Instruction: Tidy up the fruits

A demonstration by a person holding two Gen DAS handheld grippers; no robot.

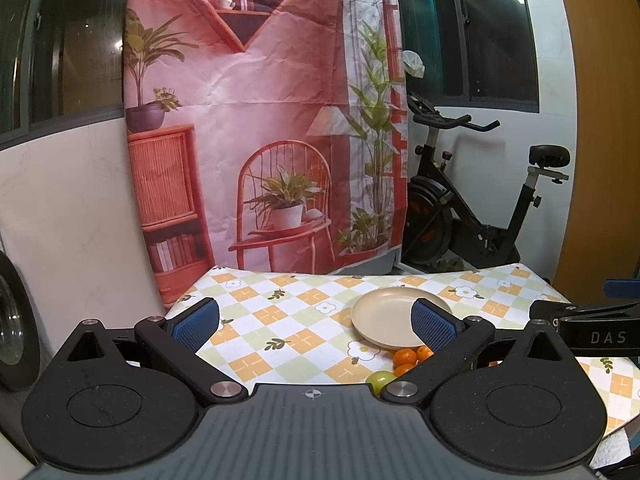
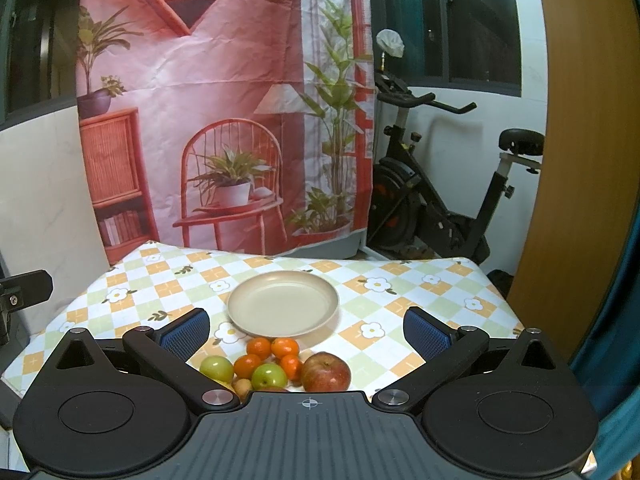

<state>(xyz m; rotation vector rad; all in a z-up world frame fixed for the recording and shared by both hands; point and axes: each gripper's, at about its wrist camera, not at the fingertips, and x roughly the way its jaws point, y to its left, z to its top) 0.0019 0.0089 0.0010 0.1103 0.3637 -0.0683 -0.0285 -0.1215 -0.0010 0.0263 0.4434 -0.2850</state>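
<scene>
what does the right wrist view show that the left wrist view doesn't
Only the right wrist view shows the red apple, two green apples, a small brown fruit and the plate's whole rim, with the right hand-held gripper open over the pile.

Only the left wrist view shows the left hand-held gripper, open, its finger covering part of the plate, with the other gripper's black body at the right edge.

Both show the empty beige plate, the oranges, the checkered tablecloth, the backdrop and the exercise bike.

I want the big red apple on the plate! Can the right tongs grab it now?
Probably yes. The right tongs are wide open and empty, and the red apple sits just ahead between them on the tablecloth, with only small fruits beside it.
</scene>
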